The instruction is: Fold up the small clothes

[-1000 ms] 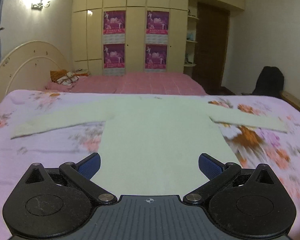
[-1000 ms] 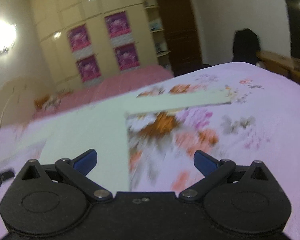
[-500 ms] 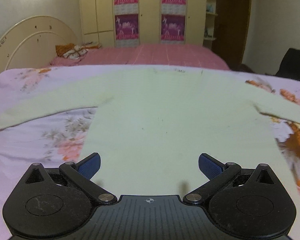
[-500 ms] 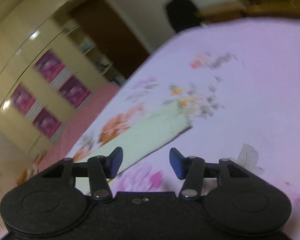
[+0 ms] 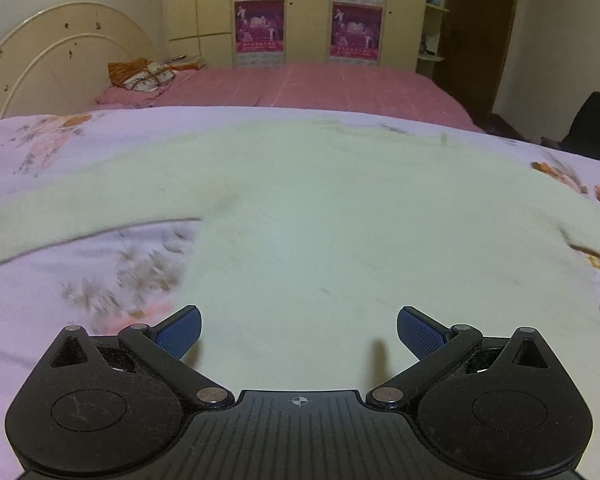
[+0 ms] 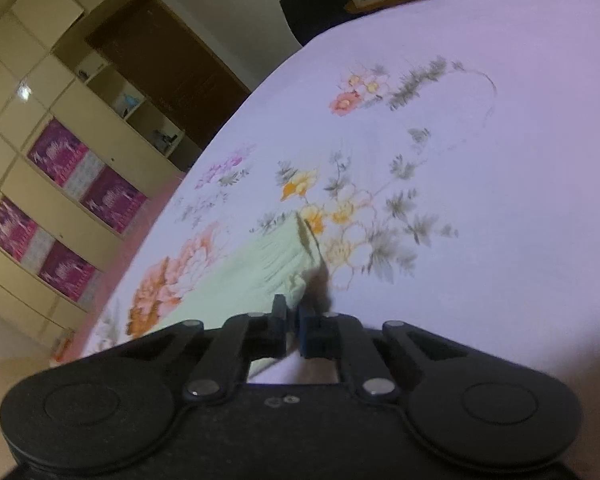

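Now right gripper [image 6: 293, 322] closing on sleeve cuff [image 6: 284, 256].

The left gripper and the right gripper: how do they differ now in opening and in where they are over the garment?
The left gripper is wide open; the right gripper is closing, jaws almost together on the sleeve cuff. The left gripper hovers over the pale green top's body; the right gripper is at the sleeve's end. Both have blue pads and point down at the floral bedsheet.

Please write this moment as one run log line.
left gripper: open above shirt | right gripper: closing, sleeve cuff between jaws | fold: not started
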Tool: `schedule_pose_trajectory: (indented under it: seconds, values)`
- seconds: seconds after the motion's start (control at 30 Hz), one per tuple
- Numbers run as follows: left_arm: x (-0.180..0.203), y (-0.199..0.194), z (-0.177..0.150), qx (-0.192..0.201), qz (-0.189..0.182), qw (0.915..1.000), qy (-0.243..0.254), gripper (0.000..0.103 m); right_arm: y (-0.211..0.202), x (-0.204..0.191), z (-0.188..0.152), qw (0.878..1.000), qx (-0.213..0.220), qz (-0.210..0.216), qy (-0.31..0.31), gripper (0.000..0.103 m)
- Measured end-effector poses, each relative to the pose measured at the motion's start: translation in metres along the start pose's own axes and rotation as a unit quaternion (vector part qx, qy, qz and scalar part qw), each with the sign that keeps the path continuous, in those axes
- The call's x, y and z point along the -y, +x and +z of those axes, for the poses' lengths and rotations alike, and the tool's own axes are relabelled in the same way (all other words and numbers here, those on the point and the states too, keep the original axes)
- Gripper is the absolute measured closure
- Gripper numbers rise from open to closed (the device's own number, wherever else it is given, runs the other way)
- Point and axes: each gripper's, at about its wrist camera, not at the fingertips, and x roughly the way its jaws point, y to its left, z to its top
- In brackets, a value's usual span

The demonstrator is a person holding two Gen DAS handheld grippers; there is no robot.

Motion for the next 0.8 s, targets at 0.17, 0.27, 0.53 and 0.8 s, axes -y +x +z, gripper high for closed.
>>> schedule_pose_trajectory:
  seconds: [0.17, 0.27, 0.53, 0.8]
  values:
    - [-0.029, 0.020, 0.031, -0.016, -0.014, 0.9997, -0.007, 0.000, 0.004, -0.062, -0.006, 0.994, 0.016, 0.012, -0.112, 0.097]
    - [-0.038, 0.027, 0.048, 0.005, -0.006, 0.9999, -0.008, 0.000, 0.006, -0.113, -0.029, 0.984, 0.003, 0.044, -0.175, 0.097]
    - [-0.057, 0.042, 0.058, 0.022, -0.055, 0.9976, -0.035, 0.000, 0.005, -0.247, -0.131, 0.946, -0.043, 0.144, -0.287, 0.097]
    - [-0.095, 0.039, 0.059, 0.032, -0.082, 0.9944, -0.059, 0.000, 0.005, -0.342, -0.241, 0.909, -0.098, 0.204, -0.351, 0.097]
